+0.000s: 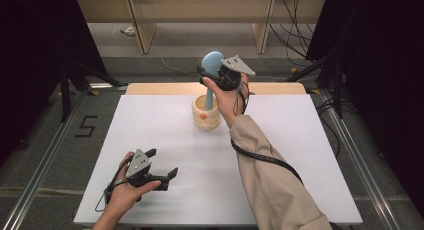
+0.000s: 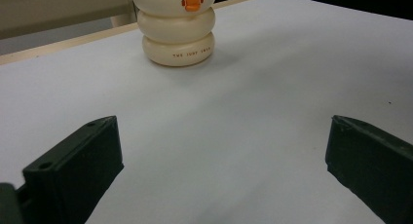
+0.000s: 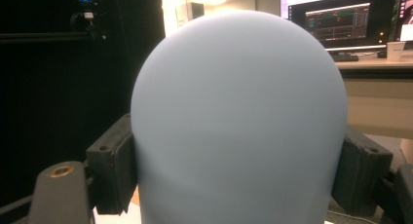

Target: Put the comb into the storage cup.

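A cream ribbed holder point(image 1: 206, 114) with an orange mark stands near the back middle of the white table; it also appears far off in the left gripper view as the holder point(image 2: 176, 31). A pale blue utensil with a rounded head point(image 1: 212, 62) rises from it, its stem in the holder's mouth. My right gripper point(image 1: 214, 70) is shut on that rounded head point(image 3: 238, 121), both jaws pressed against its sides. My left gripper point(image 1: 162, 164) rests low at the table's front left, open, with bare table between its fingers point(image 2: 73, 170).
The white table top point(image 1: 280, 155) has a wooden strip point(image 1: 150, 88) along its far edge. Beyond it are wooden furniture legs and cables on the floor. A desk with monitors point(image 3: 341, 19) stands behind the blue head.
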`<state>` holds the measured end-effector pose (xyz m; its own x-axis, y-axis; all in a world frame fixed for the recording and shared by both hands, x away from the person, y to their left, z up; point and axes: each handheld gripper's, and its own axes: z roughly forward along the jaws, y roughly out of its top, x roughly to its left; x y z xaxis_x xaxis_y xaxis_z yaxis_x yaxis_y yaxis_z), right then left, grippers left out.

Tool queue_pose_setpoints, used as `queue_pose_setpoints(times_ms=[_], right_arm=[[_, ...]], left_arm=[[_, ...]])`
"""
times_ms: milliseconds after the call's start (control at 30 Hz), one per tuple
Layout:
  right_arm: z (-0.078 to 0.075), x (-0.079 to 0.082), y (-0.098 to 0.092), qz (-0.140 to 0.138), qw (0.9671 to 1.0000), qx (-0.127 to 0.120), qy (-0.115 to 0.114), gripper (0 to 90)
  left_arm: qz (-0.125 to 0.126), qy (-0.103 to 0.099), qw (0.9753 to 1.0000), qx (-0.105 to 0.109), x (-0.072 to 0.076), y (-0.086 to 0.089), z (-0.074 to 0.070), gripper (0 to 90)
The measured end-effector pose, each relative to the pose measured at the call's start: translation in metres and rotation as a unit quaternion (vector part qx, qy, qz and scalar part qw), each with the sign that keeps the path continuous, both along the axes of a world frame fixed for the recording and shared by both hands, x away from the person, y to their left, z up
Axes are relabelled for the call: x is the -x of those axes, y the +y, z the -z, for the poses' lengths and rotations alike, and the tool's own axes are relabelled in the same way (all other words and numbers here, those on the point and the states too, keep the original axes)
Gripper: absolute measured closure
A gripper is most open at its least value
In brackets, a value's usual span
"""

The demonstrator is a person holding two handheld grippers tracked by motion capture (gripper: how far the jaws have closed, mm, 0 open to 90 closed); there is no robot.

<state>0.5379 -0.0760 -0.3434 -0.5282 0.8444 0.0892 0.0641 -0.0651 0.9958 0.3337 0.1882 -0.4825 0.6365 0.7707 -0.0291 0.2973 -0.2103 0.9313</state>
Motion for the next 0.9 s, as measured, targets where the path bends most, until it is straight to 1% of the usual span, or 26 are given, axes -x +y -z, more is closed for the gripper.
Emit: queue_pose_setpoints(times_ms=[333, 900], right_arm=[[0.003, -0.001, -0.001, 0.002, 1.0, 0.003, -0.001, 20.6], [0.011, -0.002, -0.003, 0.005, 0.9999, 0.008, 0.008, 20.6]], left_arm=[[0.0, 0.001, 1.0, -0.001, 0.0, 0.0, 0.0, 0.0], [0.0, 0.001, 1.0, 0.0, 0.0, 0.0, 0.0, 0.0]])
